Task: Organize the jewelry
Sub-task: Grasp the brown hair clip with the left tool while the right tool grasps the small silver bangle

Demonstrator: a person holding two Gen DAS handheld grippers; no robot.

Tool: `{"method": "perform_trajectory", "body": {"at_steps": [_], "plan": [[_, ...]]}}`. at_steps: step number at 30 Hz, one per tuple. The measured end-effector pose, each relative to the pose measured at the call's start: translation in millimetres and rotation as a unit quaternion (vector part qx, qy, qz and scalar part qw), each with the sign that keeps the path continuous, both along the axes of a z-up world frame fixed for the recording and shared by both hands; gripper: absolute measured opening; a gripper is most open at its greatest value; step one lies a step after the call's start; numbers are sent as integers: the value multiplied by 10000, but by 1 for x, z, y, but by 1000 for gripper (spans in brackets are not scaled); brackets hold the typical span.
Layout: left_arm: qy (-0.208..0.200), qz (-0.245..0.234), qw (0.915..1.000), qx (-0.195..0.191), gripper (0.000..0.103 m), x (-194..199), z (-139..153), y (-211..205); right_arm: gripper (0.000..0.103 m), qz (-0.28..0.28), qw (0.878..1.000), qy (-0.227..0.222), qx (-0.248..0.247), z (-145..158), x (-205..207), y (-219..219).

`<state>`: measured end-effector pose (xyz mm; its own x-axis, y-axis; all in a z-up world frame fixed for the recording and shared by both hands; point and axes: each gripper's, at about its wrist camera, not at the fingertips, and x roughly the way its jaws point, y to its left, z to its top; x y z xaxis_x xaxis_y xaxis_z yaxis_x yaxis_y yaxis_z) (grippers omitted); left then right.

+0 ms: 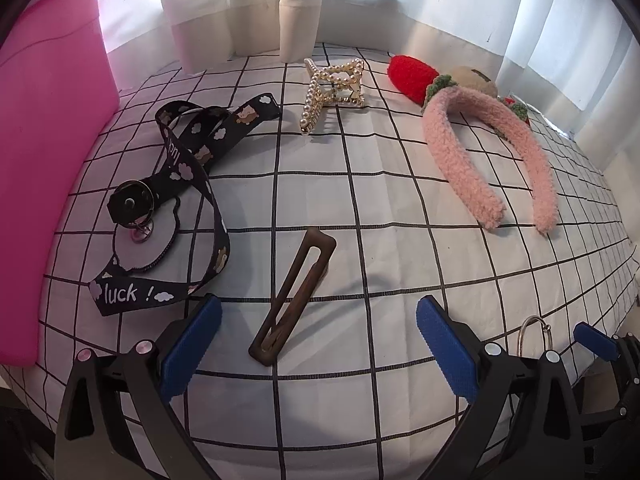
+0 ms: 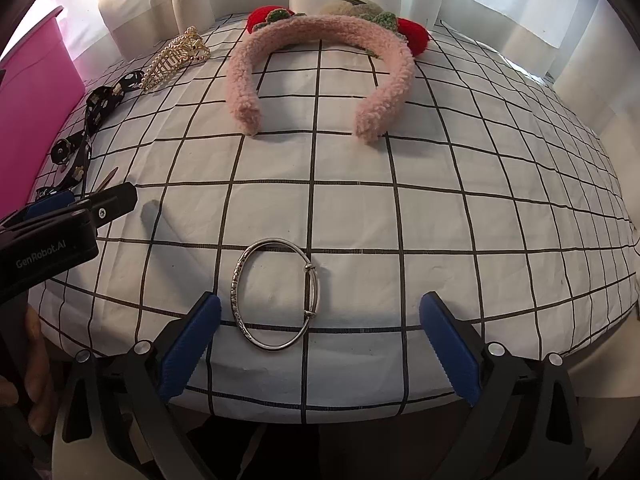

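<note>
While both grippers hang over the table, which is covered by a white cloth with a black grid [image 1: 400,208], neither has hold of anything. The left gripper [image 1: 318,344] has its blue-padded fingers [image 1: 190,346] spread wide, and the brown rectangular open-frame hair clip [image 1: 294,294] lies flat on the cloth between them, touching neither pad. The right gripper [image 2: 320,350] likewise stands wide open, with the silver metal bangle [image 2: 276,294] lying flat between its fingers [image 2: 188,354], nearer the left pad and clear of both. To the left of the brown clip lies the black printed lanyard with cloud pattern and the word "luck" [image 1: 188,176], looped around a round white patch, its metal snap resting on that patch. A tall pink plastic bin [image 1: 48,152] stands at the table's left edge, just beside the lanyard. At the far side rest the pearl-studded gold claw clip [image 1: 334,88] and, to its right, the fluffy pink headband with red knitted strawberries [image 1: 480,140], its open ends pointing toward the grippers. Pale curtains [image 1: 240,8] hang behind the table.
</note>
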<state>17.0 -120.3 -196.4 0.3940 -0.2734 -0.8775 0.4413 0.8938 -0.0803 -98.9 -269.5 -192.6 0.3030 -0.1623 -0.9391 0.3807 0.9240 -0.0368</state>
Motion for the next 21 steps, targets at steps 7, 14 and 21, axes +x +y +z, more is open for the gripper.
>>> {"method": "perform_trajectory", "body": {"at_steps": [7, 14, 21], "plan": [[-143, -34, 9999, 80, 61, -3, 6, 3, 94, 45, 10000, -18, -15, 0, 1, 0], [-346, -215, 9990, 177, 14, -8, 8, 7, 93, 83, 9999, -64, 19, 1, -2, 2], [-368, -253, 9989, 122, 13, -11, 8, 8, 63, 124, 9997, -205, -31, 8, -8, 8]]}}
